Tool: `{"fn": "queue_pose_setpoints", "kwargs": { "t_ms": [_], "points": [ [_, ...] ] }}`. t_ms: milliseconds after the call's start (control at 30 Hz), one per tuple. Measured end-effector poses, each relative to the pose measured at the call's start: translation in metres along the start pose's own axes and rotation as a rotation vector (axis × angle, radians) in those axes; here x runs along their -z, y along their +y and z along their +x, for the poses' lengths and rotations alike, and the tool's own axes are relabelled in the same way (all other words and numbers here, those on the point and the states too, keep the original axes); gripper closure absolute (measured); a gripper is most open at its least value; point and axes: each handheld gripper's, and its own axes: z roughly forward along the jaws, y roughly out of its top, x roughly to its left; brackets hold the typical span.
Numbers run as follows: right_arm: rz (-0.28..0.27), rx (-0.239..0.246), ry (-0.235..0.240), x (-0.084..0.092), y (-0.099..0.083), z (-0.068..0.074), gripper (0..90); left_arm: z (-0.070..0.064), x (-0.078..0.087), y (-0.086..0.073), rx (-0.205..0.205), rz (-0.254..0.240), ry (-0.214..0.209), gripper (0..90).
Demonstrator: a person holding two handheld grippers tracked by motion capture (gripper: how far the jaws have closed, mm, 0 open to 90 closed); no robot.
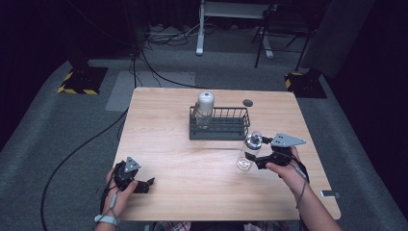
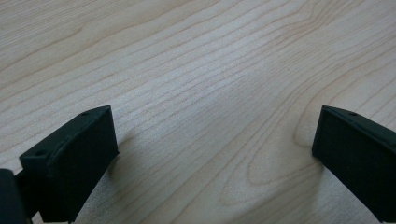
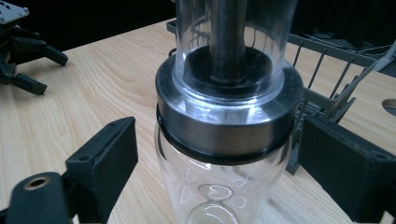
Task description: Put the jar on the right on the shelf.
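Note:
A clear glass bottle [image 1: 249,153] with a steel collar [image 3: 229,126] is on the wooden table [image 1: 192,163], just in front of the right end of a black wire rack [image 1: 220,124]. My right gripper [image 1: 251,157] reaches it from the right, one jaw on each side of the bottle [image 3: 219,186] below the collar. Small gaps show between pads and glass, so it is open. A second bottle with a white cap [image 1: 205,103] stands in the rack's left end. My left gripper [image 1: 144,184] rests open on the table near the front left, with bare wood between its jaws [image 2: 215,154].
A round cable hole [image 1: 248,102] sits in the table behind the rack. The rack's wire wall [image 3: 327,79] is close behind the bottle on the right. The left gripper [image 3: 25,60] shows far off across the table. Cables [image 1: 77,154] trail on the floor at left.

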Motion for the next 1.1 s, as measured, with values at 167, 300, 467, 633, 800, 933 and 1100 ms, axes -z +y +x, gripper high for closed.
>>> {"fn": "queue_pose_setpoints", "kwargs": {
  "t_ms": [167, 300, 467, 633, 800, 933, 1100],
  "points": [
    [0.002, -0.011, 0.013, -0.007, -0.003, -0.001, 18.1, 0.0, 0.0, 0.0, 0.0, 0.0, 0.0, 0.0],
    [0.006, -0.004, 0.016, -0.011, -0.006, -0.001, 23.3, 0.0, 0.0, 0.0, 0.0, 0.001, 0.0, 0.0],
    [0.007, -0.008, 0.019, -0.014, -0.008, -0.002, 30.4, 0.0, 0.0, 0.0, 0.0, 0.001, 0.0, 0.0],
    [0.022, 0.007, 0.01, -0.014, -0.007, -0.002, 31.2, 0.0, 0.0, 0.0, 0.0, 0.0, -0.001, 0.0],
    [0.018, 0.009, -0.004, -0.015, -0.007, 0.0, 31.4, 0.0, 0.0, 0.0, 0.0, 0.001, 0.0, 0.0],
    [0.036, 0.01, -0.01, -0.013, -0.004, 0.001, 31.5, 0.0, 0.0, 0.0, 0.0, 0.0, 0.0, 0.0],
    [0.032, 0.021, -0.015, -0.009, 0.005, 0.002, 31.5, 0.0, 0.0, 0.0, 0.0, 0.0, 0.001, 0.0]
  ]
}}
